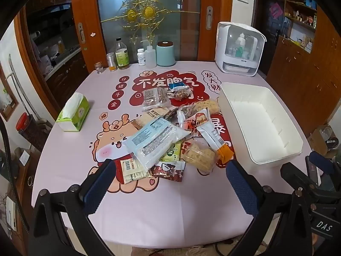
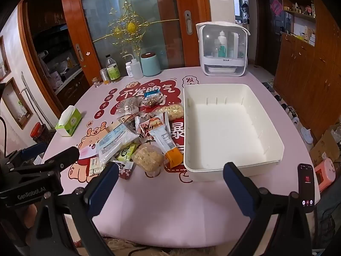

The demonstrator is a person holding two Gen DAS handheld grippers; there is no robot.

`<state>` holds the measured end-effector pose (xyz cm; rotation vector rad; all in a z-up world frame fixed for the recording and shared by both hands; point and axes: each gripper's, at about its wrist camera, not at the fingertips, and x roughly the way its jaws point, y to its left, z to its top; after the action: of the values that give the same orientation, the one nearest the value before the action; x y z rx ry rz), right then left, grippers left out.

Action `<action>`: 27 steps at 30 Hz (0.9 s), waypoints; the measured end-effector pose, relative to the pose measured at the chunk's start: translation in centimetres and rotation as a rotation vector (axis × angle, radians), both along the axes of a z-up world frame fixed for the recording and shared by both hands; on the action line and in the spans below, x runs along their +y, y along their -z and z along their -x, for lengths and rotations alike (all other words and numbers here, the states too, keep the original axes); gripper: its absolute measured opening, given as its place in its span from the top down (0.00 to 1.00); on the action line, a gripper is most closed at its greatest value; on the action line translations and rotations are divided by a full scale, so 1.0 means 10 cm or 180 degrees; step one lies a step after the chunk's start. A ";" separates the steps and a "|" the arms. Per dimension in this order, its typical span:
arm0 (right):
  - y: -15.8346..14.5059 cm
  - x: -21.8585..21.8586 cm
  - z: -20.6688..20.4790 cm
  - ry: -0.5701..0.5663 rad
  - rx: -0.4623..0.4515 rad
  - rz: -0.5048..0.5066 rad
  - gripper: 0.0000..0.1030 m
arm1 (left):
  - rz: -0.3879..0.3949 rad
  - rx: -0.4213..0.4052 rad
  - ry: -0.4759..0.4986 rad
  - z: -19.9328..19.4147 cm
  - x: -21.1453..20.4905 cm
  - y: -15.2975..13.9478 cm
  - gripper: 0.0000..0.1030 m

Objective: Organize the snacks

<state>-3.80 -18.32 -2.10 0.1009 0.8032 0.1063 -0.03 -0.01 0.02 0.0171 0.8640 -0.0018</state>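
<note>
Snacks (image 1: 170, 132) lie in one loose heap at the middle of the surface (image 1: 149, 202) — roughly a dozen packets, overlapping too much for an exact count. Among them: one large pale-blue packet (image 1: 152, 139) on top, one orange-ended sachet (image 1: 215, 140), two clear bags of yellow puffs (image 1: 201, 156), one dark red wrapper (image 1: 169, 170) at the heap's 6 o'clock.

One white bin (image 2: 232, 128) sits just beside the heap at its 3 o'clock; nothing is in it, only slotted inner walls. One white cabinet with a clear door (image 2: 222, 49) stands at 12 o'clock of the bin, holding small bottles. One tissue box (image 1: 73, 115) lies at the heap's 9 o'clock, well apart. Six bottles and jars (image 1: 136, 56) line the far edge.

Both tools hover over the near edge: left gripper (image 1: 170, 185) with fingers spread apart, right gripper (image 2: 170, 186) likewise apart — neither touching anything.

Pink printed cloth covers the surface; wooden sliding doors with glass (image 1: 147, 17) stand behind.
</note>
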 end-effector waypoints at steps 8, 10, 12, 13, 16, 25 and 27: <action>-0.02 0.05 0.00 -0.0059 -0.0030 0.0045 0.04 | 0.0061 0.0009 0.0037 -0.02 -0.03 0.01 0.01; -0.03 0.02 0.03 -0.0034 -0.0071 0.0040 0.04 | 0.0087 0.0000 0.0029 -0.01 0.00 -0.02 0.01; -0.04 0.02 0.03 -0.0031 -0.0082 0.0037 0.04 | 0.0089 -0.0016 0.0059 -0.02 0.00 -0.04 0.01; -0.04 0.03 0.02 -0.0026 -0.0082 0.0037 0.04 | 0.0084 -0.0031 0.0065 0.00 0.00 -0.05 0.01; -0.07 0.05 0.05 -0.0022 -0.0108 0.0038 0.04 | 0.0081 -0.0069 0.0079 0.07 -0.01 -0.08 0.01; -0.06 0.09 0.05 -0.0037 -0.0156 0.0053 0.04 | 0.0202 -0.0115 0.0112 0.10 0.03 -0.09 0.01; -0.06 0.10 0.06 -0.0047 -0.0156 0.0059 0.04 | 0.0232 -0.0094 0.0130 0.10 0.04 -0.07 0.01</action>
<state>-4.41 -17.27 -1.51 0.0748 0.7559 0.1148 -1.00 0.38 0.75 -0.0335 0.8333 -0.0712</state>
